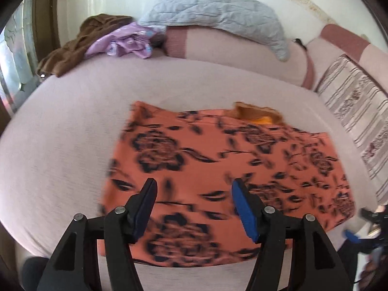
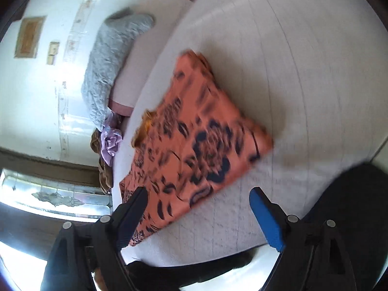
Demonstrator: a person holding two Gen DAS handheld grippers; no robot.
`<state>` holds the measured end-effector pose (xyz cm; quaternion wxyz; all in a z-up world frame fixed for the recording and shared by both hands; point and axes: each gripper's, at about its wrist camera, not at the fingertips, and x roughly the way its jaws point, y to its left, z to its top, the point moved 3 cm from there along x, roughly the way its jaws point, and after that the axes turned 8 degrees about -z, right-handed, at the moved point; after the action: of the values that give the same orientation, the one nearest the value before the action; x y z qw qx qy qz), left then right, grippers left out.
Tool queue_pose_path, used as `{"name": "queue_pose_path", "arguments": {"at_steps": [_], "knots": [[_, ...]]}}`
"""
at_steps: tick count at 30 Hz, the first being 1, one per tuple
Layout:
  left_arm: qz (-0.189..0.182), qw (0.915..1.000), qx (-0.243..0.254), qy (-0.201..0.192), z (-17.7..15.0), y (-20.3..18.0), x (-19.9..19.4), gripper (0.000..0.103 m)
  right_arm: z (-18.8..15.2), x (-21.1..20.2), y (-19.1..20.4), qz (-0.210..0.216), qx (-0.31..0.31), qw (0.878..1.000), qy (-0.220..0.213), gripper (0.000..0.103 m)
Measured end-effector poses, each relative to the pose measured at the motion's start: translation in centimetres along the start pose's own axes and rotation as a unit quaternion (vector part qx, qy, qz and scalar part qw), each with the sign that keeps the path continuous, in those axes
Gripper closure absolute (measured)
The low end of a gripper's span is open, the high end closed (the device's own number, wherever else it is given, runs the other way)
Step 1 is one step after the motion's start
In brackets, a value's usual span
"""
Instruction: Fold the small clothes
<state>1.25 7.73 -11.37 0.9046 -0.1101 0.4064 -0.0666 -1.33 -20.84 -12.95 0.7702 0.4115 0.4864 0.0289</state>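
An orange garment with a dark flower print point(image 1: 218, 169) lies folded flat on the pale sofa seat point(image 1: 60, 133). An orange-yellow inner edge point(image 1: 262, 116) shows at its far side. My left gripper point(image 1: 194, 186) is open and empty, hovering over the garment's near part. In the right wrist view the same garment point(image 2: 194, 140) lies on the seat point(image 2: 303, 72). My right gripper point(image 2: 197, 194) is open and empty above the garment's near corner. It also shows at the lower right of the left wrist view point(image 1: 363, 228). Both views are blurred by motion.
A grey quilted pillow point(image 1: 218, 12) leans on the sofa back. A brown garment point(image 1: 80, 46) and a lilac garment point(image 1: 126, 41) lie heaped at the far left of the seat. A striped cushion point(image 1: 356, 111) is at the right. A dark round object point(image 2: 351, 206) is near the right gripper.
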Motion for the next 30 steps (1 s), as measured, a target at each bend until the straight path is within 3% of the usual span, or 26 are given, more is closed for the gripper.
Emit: {"name": "queue_pose_path", "arguments": {"at_steps": [2,6,7,8,9,11,13,15,17,18,19,21,23,26,30], "knots": [[-0.013,0.9998,-0.001,0.012,-0.5,-1.4,1.0,0.038,-0.2,2.1,-0.7,-0.003,0.028,1.000,0.002,0.015],[-0.044,0.9986,-0.016,0.026,-1.3,-3.9,2.0,0.038,1.0,2.7,-1.0,0.008,0.065,0.997,-0.041,0.017],[-0.048,0.9984,-0.013,0.027,-1.4,-4.5,2.2,0.038,1.4,2.5,-0.9,0.008,0.058,0.997,-0.050,0.034],[-0.050,0.9983,-0.009,0.029,-1.5,-5.1,2.3,0.038,1.7,2.6,-0.6,0.004,0.044,0.997,-0.056,0.083],[-0.051,0.9982,-0.003,0.033,-1.5,-5.7,2.5,0.038,2.2,2.7,-0.8,-0.010,0.043,0.998,-0.048,0.092],[-0.056,0.9979,0.010,0.033,-1.4,-7.0,2.2,0.038,2.5,2.7,-0.7,-0.026,0.036,0.998,-0.042,0.092],[-0.059,0.9978,0.024,0.016,-1.2,-7.7,1.6,0.038,2.2,0.9,0.6,-0.044,-0.003,0.996,-0.072,0.093],[-0.037,0.9978,0.052,0.020,-1.6,-8.5,2.5,0.038,1.8,0.1,1.6,-0.058,-0.034,0.994,-0.084,0.093],[-0.002,0.9941,0.071,0.082,-3.2,-8.3,6.0,0.038,1.7,1.6,0.2,-0.084,-0.033,0.994,-0.069,0.086],[0.007,0.9929,0.076,0.090,-3.8,-8.0,7.2,0.036,1.7,3.0,-1.4,-0.096,-0.026,0.994,-0.038,0.086],[0.011,0.9936,0.088,0.071,-3.7,-8.3,6.7,0.036,2.0,3.0,-2.9,-0.039,0.010,0.998,-0.039,0.085],[0.016,0.9923,0.094,0.080,-3.5,-8.6,6.4,0.036,2.4,2.0,-3.5,-0.015,0.037,0.999,-0.020,0.069],[0.009,0.9929,0.087,0.081,-3.4,-8.3,6.6,0.035,3.0,-0.4,-2.7,-0.051,-0.004,0.997,-0.051,0.016],[0.006,0.9929,0.089,0.079,-3.4,-8.3,6.5,0.035,5.4,-3.2,-1.9,-0.051,-0.031,0.993,-0.105,0.013],[0.004,0.9932,0.089,0.076,-3.5,-8.4,6.7,0.035,10.5,-1.3,1.1,-0.022,-0.081,0.993,-0.087,0.013]]}}
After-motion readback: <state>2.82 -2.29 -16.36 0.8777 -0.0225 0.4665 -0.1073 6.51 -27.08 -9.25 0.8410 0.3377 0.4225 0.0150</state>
